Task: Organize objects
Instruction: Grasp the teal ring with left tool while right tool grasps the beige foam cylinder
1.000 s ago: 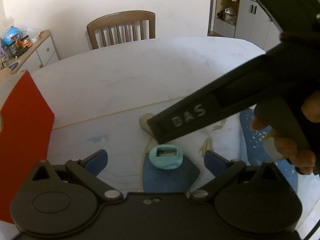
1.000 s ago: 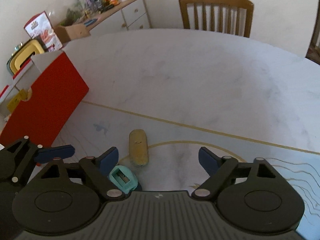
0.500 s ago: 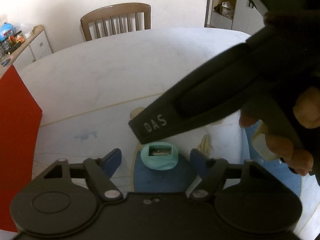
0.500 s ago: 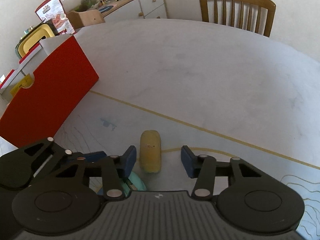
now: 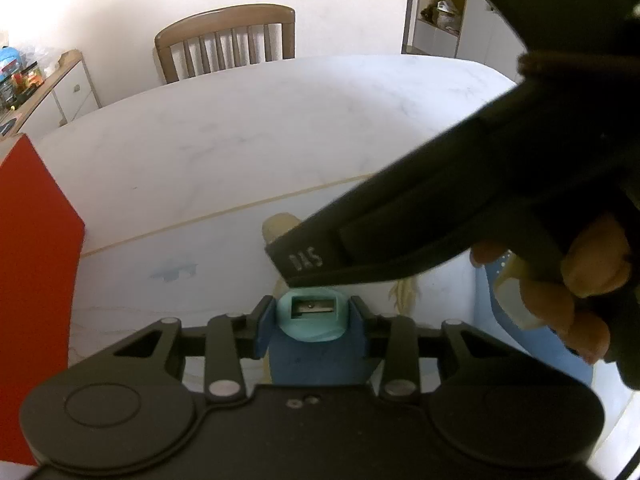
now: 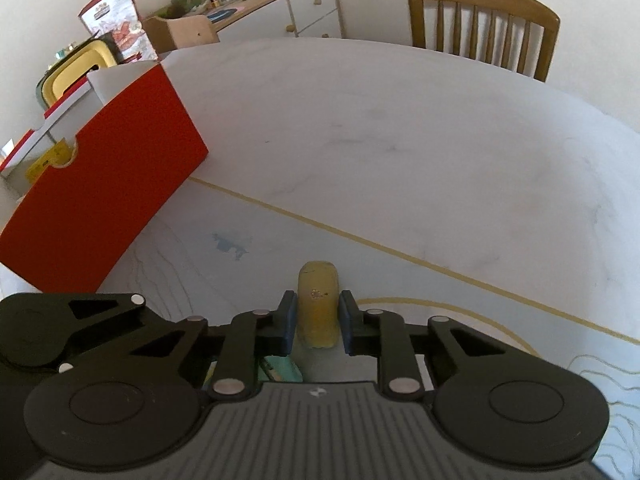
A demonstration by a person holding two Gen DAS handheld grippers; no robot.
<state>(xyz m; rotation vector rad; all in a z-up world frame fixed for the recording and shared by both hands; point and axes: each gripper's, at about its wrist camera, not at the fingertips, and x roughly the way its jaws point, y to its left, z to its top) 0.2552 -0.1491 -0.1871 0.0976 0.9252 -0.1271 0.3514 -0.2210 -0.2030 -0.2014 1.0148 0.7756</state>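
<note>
"DAS" stands in pale letters on the right gripper's black body [image 5: 400,236].

A: What stands beyond the table [image 6: 400,140]?

B: A wooden chair [image 6: 482,26] with a slatted back is at the far edge. Toward the far left corner stands a white sideboard [image 6: 304,4], its top crowded with small colourful items too small to identify.

A: And what is the table like?

B: It is pale, marble-patterned and rounded, and a thin gold line [image 6: 400,254] crosses it. In the left wrist view a grey cabinet [image 5: 444,20] stands by the back wall, beyond the far right edge.
</note>
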